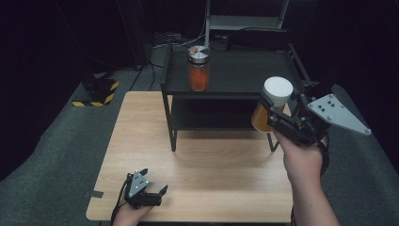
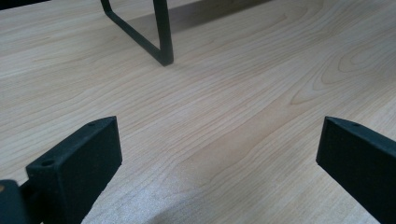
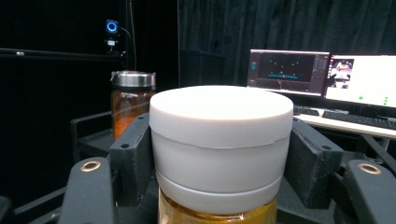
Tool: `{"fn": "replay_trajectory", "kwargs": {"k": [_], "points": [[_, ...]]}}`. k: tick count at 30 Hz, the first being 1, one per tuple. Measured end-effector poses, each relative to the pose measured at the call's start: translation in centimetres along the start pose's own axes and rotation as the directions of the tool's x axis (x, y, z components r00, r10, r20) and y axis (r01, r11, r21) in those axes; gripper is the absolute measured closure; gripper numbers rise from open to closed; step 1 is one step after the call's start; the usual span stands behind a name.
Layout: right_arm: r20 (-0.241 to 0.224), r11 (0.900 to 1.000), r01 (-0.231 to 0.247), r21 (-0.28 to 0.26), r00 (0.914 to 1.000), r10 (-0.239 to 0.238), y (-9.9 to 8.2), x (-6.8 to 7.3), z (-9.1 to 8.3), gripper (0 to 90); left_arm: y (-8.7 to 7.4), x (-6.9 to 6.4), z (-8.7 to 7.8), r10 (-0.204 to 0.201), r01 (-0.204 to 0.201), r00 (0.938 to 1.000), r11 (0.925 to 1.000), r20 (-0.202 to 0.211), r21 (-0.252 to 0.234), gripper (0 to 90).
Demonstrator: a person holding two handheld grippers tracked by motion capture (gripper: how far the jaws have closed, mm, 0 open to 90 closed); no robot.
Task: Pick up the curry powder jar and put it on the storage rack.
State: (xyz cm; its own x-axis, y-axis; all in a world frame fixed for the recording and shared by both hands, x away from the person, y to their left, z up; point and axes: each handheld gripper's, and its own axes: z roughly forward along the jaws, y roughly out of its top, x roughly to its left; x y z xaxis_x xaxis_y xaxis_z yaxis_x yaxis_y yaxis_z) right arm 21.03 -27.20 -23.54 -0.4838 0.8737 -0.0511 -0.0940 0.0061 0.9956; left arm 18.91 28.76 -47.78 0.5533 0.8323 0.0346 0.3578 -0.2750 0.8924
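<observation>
1. Resting low over the near-left corner of the pale wooden table (image 1: 197,174), left gripper (image 1: 149,184) with jaws spread wide, nothing between them, bare wood grain ahead in the left gripper view.
2. Standing already on the top deck of the black metal two-tier rack (image 1: 244,70), orange-filled glass jar with a silver metal lid (image 1: 198,68), seemingly placed.
3. Clamped on the amber jar with a white round plastic cap (image 1: 273,101), right gripper (image 1: 282,113), jaws pressing both sides just below the cap, held clear of the table beside the rack's right end.
4. Remaining, likely: setting this jar on the rack, then releasing.
</observation>
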Motion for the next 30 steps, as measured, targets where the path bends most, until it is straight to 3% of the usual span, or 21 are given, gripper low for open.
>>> {"fn": "replay_trajectory", "kwargs": {"k": [30], "points": [[0.066, 0.9999, 0.002, -0.014, 0.9978, -0.001, 2.4, -0.6, 5.5, 33.2, -0.2, 0.3, -0.1, -0.009, 0.009, 0.9999, 0.9999, 0.011, -0.008, 0.4]]}}
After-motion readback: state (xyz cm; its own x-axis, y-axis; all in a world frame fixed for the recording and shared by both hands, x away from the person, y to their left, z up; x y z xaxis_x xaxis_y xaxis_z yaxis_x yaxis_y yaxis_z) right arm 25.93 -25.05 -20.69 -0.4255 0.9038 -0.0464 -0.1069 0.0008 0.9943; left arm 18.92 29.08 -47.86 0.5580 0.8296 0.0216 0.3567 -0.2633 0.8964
